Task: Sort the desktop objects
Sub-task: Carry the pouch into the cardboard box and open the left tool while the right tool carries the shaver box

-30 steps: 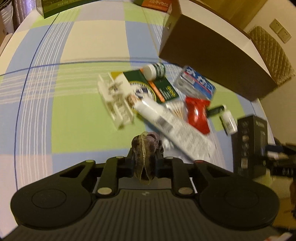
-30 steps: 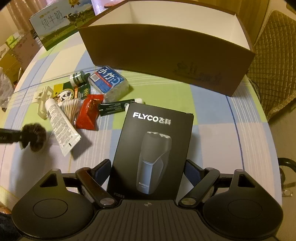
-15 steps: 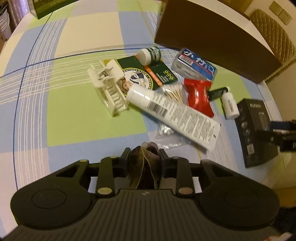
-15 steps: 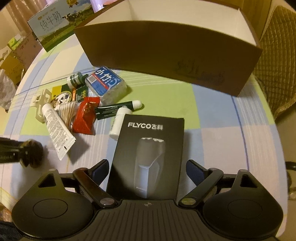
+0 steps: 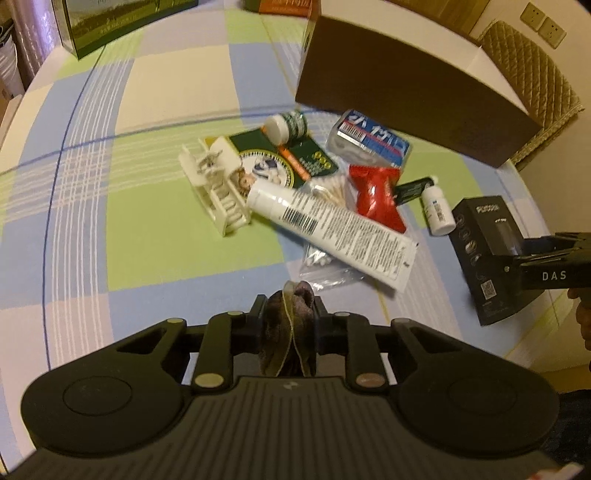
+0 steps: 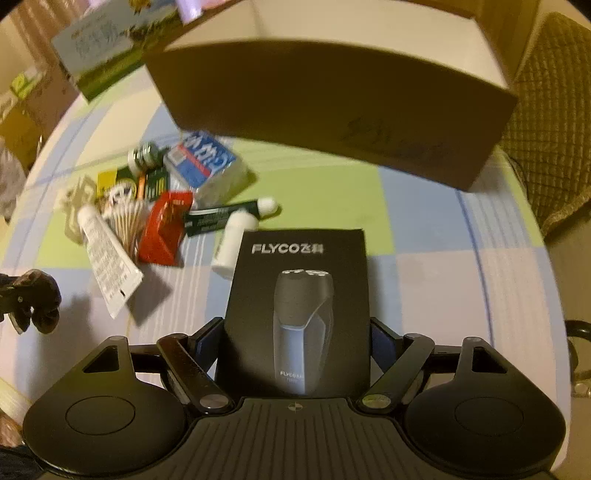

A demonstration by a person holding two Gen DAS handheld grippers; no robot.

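Observation:
My left gripper point(image 5: 288, 306) is shut on a dark brown fuzzy hair tie point(image 5: 288, 332), held above the checked tablecloth; the hair tie point(image 6: 40, 291) also shows at the left edge of the right wrist view. A black shaver box point(image 6: 295, 280) stands between the fingers of my right gripper point(image 6: 295, 332). Its jaws are closing, and the blue pads point(image 6: 207, 339) lie against the box's two sides. In the left wrist view the same shaver box point(image 5: 480, 258) sits tilted at the far right in the right gripper.
A big open cardboard box point(image 6: 332, 110) stands behind. A pile lies mid-table: white tube point(image 5: 332, 229), red packet point(image 5: 376, 192), blue-and-white pack point(image 5: 373, 140), white plastic clip point(image 5: 218, 188), small white bottle point(image 5: 437, 214), cotton swabs. A green carton point(image 5: 110, 22) and a woven chair point(image 5: 535, 74) flank the table.
The right gripper's fingers have drawn in onto the shaver box, and its view has swung towards the cardboard box. The left gripper keeps the hair tie and has barely shifted.

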